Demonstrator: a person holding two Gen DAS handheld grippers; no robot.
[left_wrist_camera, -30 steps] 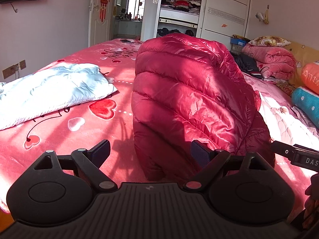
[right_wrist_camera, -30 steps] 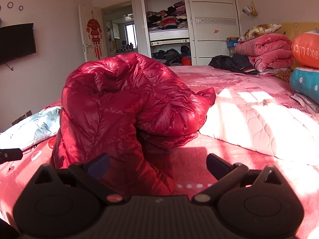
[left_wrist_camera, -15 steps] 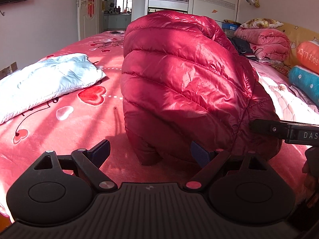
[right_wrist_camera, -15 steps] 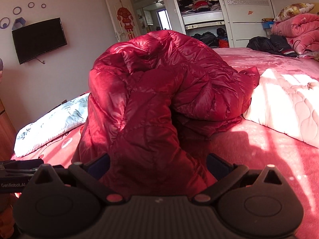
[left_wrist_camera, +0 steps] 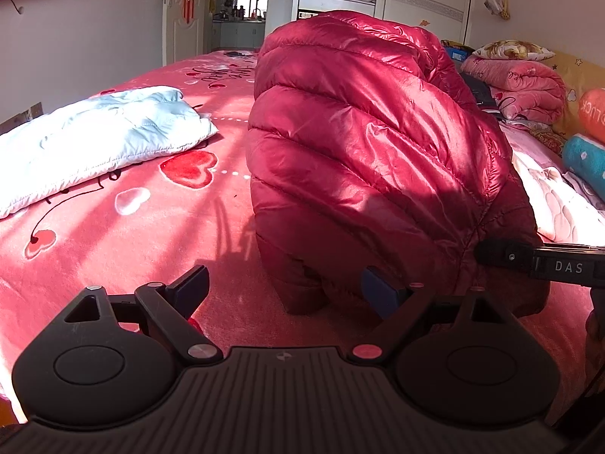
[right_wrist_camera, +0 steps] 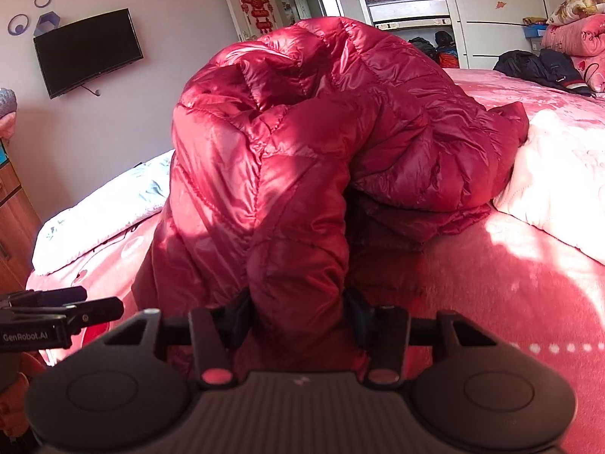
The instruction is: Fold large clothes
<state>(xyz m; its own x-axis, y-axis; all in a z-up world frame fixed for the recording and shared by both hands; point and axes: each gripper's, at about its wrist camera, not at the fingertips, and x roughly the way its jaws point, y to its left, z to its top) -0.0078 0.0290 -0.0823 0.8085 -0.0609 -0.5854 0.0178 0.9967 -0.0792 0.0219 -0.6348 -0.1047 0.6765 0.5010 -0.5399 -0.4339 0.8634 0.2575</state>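
The right tool [right_wrist_camera: 297,316] has just been closing: a moment ago its jaws stood wide in front of the red puffer jacket [right_wrist_camera: 302,143], and now they have drawn in around a thick hanging fold, likely a sleeve, with the blue pads pressing on it from both sides. That looks like the first real grab, so the folding proper can start from this hold. The jacket itself sits heaped up in a tall mound on the pink bed [left_wrist_camera: 151,227], near the edge where the person stands, with a pale blue quilt [left_wrist_camera: 94,140] lying well apart to one side and a white quilted cover [right_wrist_camera: 559,181] just beside it on the other. The left tool [left_wrist_camera: 281,289] is wide apart and holds nothing; it hovers just above the bed near the jacket's lower edge, not touching it as far as I can tell.
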